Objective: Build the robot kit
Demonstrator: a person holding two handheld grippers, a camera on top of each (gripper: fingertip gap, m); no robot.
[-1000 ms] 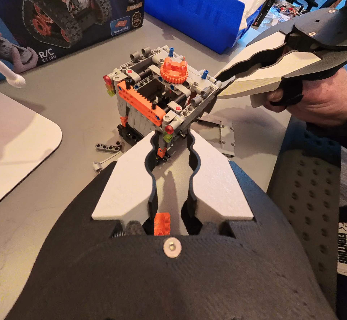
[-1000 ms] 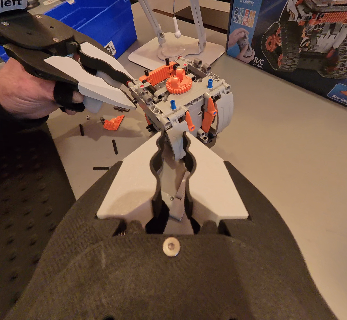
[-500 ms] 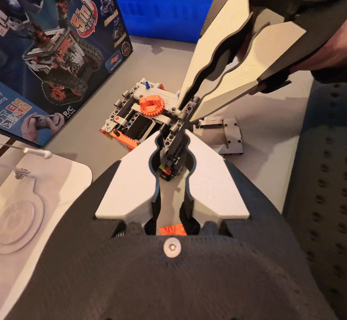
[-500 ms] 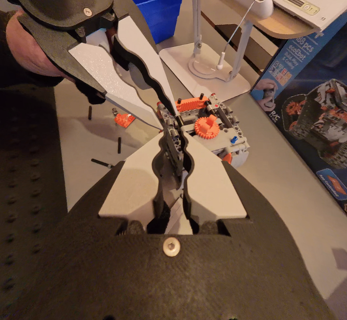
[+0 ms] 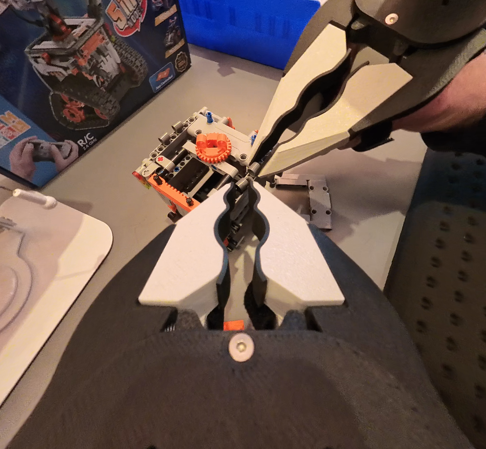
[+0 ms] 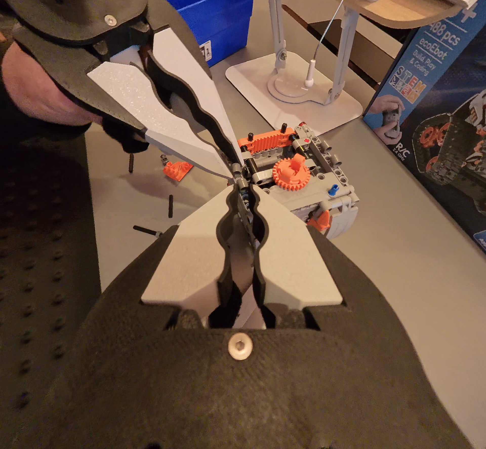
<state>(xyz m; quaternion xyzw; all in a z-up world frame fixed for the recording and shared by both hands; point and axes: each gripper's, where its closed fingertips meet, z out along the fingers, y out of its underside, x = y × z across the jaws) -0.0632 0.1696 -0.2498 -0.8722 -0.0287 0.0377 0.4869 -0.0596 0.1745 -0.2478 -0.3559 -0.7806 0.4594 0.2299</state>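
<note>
A small grey, black and orange building-block model (image 5: 200, 162) with an orange gear (image 5: 213, 145) on top stands on the grey table. My left gripper (image 5: 240, 186) is shut on the model's near corner, with grey and black beams pinched between its fingers. My right gripper (image 5: 253, 170) comes in from the upper right, and its tips meet the same corner. In the right wrist view my right gripper (image 6: 243, 186) is shut on a dark beam at the edge of the model (image 6: 297, 176). There the left gripper (image 6: 234, 170) reaches in from the upper left, its tips touching that corner.
A toy box (image 5: 79, 54) stands at the back left, a blue bin (image 5: 236, 23) behind the model. A white stand base (image 5: 39, 252) lies left. A grey plate (image 5: 315, 194) lies right of the model. An orange piece (image 6: 177, 170) and black pins (image 6: 170, 206) lie loose. A black studded mat (image 5: 434, 278) borders the table. My left and right fingertips are right by each other.
Both grippers have closed in from opposite sides onto one corner of the model. Both views have risen and now look down on it more steeply.
</note>
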